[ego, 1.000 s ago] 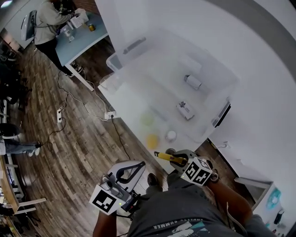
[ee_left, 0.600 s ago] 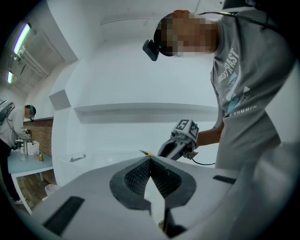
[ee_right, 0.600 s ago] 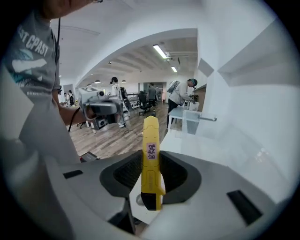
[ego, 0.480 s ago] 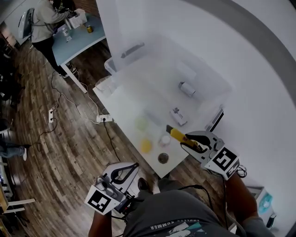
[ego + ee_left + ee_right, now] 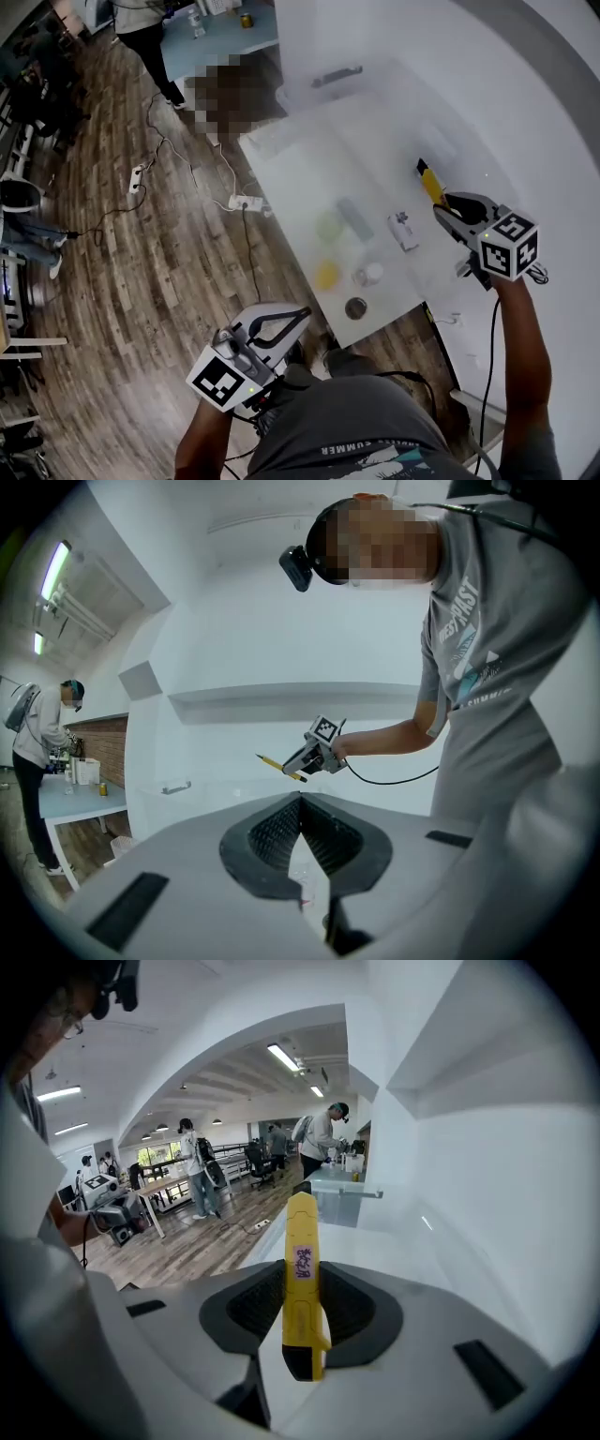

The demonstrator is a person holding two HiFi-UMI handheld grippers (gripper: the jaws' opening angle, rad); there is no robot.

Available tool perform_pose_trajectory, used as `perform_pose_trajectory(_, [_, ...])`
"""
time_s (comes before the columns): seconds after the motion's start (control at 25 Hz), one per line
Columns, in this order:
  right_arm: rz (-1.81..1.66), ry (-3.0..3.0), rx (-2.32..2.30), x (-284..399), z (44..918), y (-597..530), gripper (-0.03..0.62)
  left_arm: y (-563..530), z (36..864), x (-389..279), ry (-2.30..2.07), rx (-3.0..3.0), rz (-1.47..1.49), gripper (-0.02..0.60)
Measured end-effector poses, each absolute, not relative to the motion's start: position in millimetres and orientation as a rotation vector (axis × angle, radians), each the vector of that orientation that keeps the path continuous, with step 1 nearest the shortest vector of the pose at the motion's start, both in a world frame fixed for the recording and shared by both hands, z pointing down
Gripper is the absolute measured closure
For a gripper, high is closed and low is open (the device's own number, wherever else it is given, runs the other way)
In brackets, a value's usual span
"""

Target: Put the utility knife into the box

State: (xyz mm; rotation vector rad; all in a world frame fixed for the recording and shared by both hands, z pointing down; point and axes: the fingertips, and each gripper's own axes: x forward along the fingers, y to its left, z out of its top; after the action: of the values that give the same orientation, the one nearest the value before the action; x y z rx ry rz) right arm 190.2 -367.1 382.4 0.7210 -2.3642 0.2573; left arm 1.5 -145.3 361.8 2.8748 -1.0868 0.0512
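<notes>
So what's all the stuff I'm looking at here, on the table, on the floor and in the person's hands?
knife: one, yellow, held over the box
box: one, clear plastic, far end of the table
table: one, white, under the box
round things: four, green, yellow, white, dark, near end of the table
small item: one, whitish, on the table; too small to identify
power strips: two, white, on the wooden floor
bystander: one, pale top, at a blue table
right gripper: one, pale grey, clamped on the knife
left gripper: one, pale grey, jaws together and empty, low over the floor
</notes>
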Motion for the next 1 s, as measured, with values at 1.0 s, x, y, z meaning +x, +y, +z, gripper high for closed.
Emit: perform_pose_trajectory(1.0, [0.368, -1.835, 0.234, 206, 660, -489, 0.471, -192, 399, 48, -1.269, 2.629, 0.316, 0.571])
